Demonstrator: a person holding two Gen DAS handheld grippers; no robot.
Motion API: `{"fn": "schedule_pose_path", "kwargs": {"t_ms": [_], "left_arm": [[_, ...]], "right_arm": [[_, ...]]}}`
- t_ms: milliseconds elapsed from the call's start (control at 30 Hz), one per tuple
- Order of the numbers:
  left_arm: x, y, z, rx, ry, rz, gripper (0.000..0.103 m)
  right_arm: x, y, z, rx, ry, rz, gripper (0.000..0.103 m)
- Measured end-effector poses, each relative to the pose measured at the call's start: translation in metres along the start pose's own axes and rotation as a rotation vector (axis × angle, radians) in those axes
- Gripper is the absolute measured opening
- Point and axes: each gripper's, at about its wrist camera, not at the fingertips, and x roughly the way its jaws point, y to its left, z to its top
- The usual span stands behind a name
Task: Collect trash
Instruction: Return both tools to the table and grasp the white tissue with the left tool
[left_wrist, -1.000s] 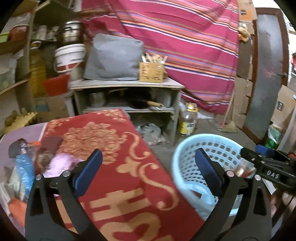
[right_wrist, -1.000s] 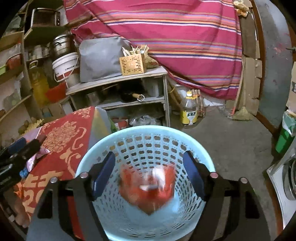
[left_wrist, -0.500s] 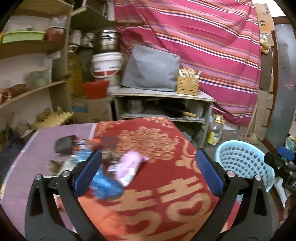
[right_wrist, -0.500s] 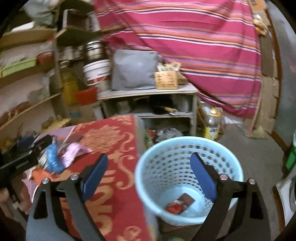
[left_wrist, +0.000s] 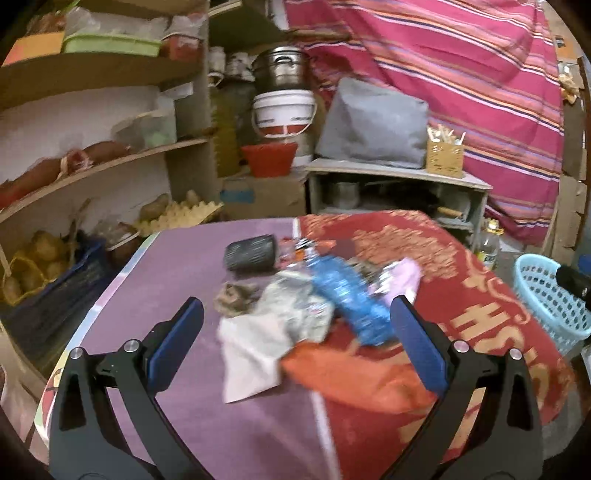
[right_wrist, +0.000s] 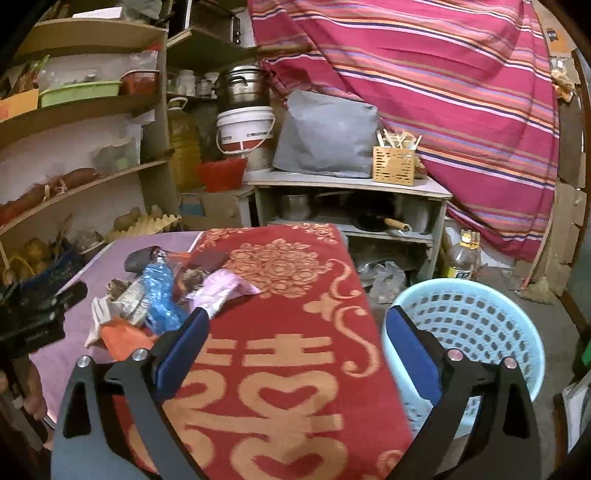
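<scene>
A cluttered storeroom with wooden shelves at 9 o'clock and a striped red cloth hanging at 1 o'clock stands behind a surface that is purple on its left part and covered with a red and gold mat on its right part. The trash lies in one heap about the line where purple meets red: a dark grey cylinder on its side at the far end, a crushed blue bottle running from 12 to 5 o'clock through the heap, a pink wrapper just beside the bottle at 2 o'clock, a grey crumpled wrapper touching the bottle's left side, a white paper nearer the camera, and an orange bag at the near edge. The picture is blurred, so the smaller pieces cannot be named. The left gripper hovers over the near end of the heap, its jaws wide apart with nothing between them. The right gripper is above the mat, jaws also spread wide and holding nothing; in its view the heap is at 10 o'clock. A light blue basket stands on the floor just beside the surface's right edge, at 3 o'clock; its inside is not visible from here.
</scene>
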Motion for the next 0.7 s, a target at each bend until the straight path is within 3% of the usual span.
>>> {"fn": "schedule_pose_path", "kwargs": {"t_ms": [267, 467, 700], "left_arm": [[0.004, 0.045, -0.017, -0.026, 0.032, 0.035, 0.098], [0.022, 0.072, -0.028, -0.073, 0.085, 0.045, 0.098], [0.039, 0.068, -0.035, -0.038, 0.113, 0.039, 0.098]], "right_arm": [[0.018, 0.041, -0.001, -0.043, 0.001, 0.006, 0.095], [0.025, 0.058, -0.004, -0.096, -0.010, -0.058, 0.095], [0.039, 0.050, -0.001, -0.074, 0.044, -0.104, 0.096]]}}
